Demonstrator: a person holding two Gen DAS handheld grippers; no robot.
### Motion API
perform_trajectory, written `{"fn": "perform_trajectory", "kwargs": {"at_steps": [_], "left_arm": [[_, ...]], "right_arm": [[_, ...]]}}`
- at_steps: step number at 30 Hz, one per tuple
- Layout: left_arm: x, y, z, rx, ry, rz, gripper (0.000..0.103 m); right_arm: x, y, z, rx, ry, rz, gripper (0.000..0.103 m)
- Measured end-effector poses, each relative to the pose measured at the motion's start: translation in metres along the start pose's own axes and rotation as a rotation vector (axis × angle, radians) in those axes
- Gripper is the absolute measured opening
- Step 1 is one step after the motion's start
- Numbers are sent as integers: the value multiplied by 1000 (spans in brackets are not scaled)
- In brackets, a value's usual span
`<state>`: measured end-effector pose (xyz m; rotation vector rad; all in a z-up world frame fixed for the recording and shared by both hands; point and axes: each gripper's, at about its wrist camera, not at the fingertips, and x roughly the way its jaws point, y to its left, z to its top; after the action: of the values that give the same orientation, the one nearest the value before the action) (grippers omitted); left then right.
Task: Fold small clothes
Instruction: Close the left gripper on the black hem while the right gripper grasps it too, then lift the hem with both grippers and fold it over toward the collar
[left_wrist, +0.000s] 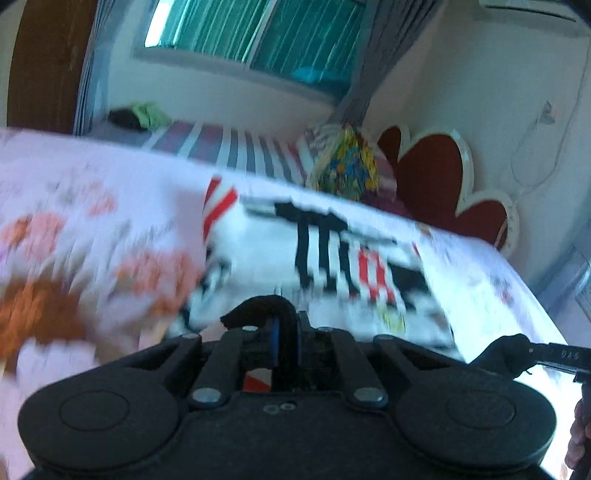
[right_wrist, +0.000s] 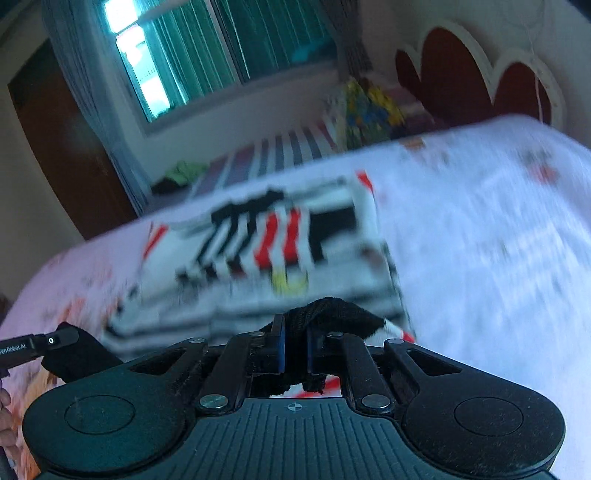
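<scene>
A small white garment with black and red stripes (left_wrist: 332, 258) lies on the pink patterned bed cover (left_wrist: 92, 221); it also shows in the right wrist view (right_wrist: 277, 251). My left gripper (left_wrist: 286, 332) is shut on the garment's black hem (left_wrist: 262, 306) at its near left corner. My right gripper (right_wrist: 295, 347) is shut on the black hem (right_wrist: 332, 314) at the near right corner. Each gripper shows at the edge of the other's view. Both views are motion-blurred.
The pink bed cover (right_wrist: 480, 240) spreads to both sides. Behind it lie a striped sheet (left_wrist: 229, 147), a colourful pillow (left_wrist: 347, 166) and a red heart-shaped headboard (left_wrist: 436, 173). A window with green curtains (left_wrist: 258, 33) and a dark door (right_wrist: 62, 147) stand beyond.
</scene>
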<state>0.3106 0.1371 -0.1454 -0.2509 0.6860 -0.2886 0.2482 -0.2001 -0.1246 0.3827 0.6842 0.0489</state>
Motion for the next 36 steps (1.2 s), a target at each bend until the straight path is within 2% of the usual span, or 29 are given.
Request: {"fn": "perform_trajectory", "kwargs": {"at_steps": [3,9,14,17,19,20,21,22,23,25,28,29,30,32,33,35,36], "left_arm": [[33,0,30,-15,-45,7,7],[116,4,83,-40,-78,46,7],[179,11,107,-56,-59,105,7],[213,23,113,-81,-6,147,7],[225,27,114,-76,6,181,8],[230,29,114,-77,21,184,11],[231,31,116,-80,26,193,14],[231,33,118,-82,20,202,15],[230,33,119,-79,13,202,17],[232,34,125,-71,22,197,20],[230,32,122,-22,48,207,22],[229,30,121,1,50,216,30],[225,28,118,29,34,239,53],[217,28,114,70,-24,298,82],[212,29,113,81,-43,308,81],[212,34,116,106,-24,311,81],[213,36,117,109,-8,315,75]], "right_arm": [[37,-3,36,-3,-36,6,9],[125,-18,100,10,-36,28,9],[194,-41,130,40,5,14,9],[230,-53,137,55,62,9,10],[245,-61,137,69,60,0,10],[250,-63,138,69,59,-8,20],[255,-65,140,71,64,-24,36],[258,-66,142,69,51,-37,79],[256,-67,143,55,8,-45,98],[254,-63,146,-5,-40,-70,98],[252,-59,145,-86,-38,-84,98],[254,-59,142,-116,-19,-89,98],[257,-60,137,-136,2,-99,98],[268,-63,127,-172,45,-135,98],[274,-65,123,-176,65,-133,98],[282,-68,117,-168,95,-113,98],[285,-69,115,-166,99,-116,98]]}}
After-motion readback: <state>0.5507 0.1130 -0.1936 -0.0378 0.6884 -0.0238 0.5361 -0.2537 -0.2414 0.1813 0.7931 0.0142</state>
